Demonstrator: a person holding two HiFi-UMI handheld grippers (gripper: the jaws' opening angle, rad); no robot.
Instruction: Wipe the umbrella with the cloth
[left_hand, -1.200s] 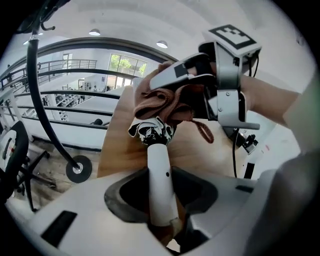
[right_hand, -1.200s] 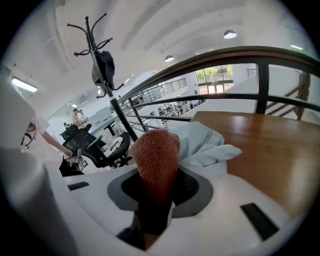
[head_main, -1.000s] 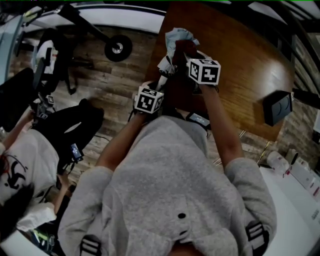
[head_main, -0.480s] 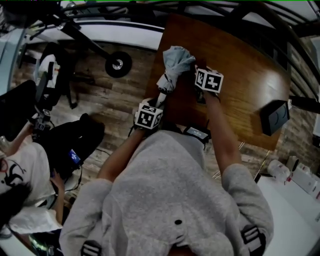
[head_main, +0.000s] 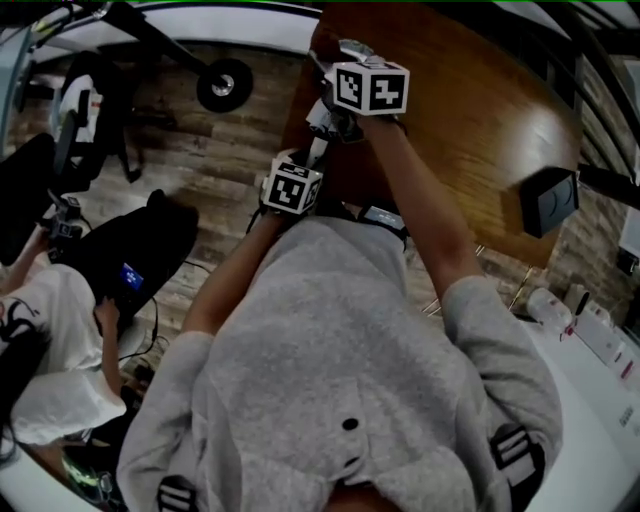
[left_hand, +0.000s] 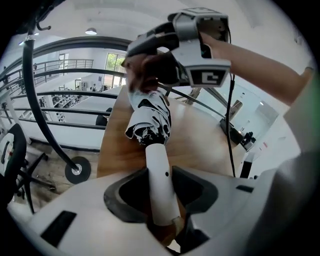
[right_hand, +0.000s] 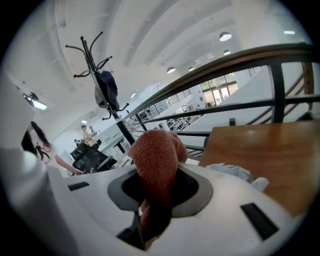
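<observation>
— Where was the umbrella (left_hand: 150, 131)?
— Folded, held over the edge of the wooden table (head_main: 490, 140). The left gripper (left_hand: 161, 207) had its jaws clamped on the white handle (left_hand: 161, 185), with the canopy (left_hand: 148, 112) pointing away.
— And the cloth (right_hand: 156, 162)?
— Rust-red, pinched in the right gripper (right_hand: 154, 212) and bunched above its jaws. That gripper sat at the canopy's far end, cloth against the fabric.

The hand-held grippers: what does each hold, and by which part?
The left hand-held gripper holds the folded umbrella by its white handle. The right hand-held gripper holds the reddish cloth by a bunched part.
</observation>
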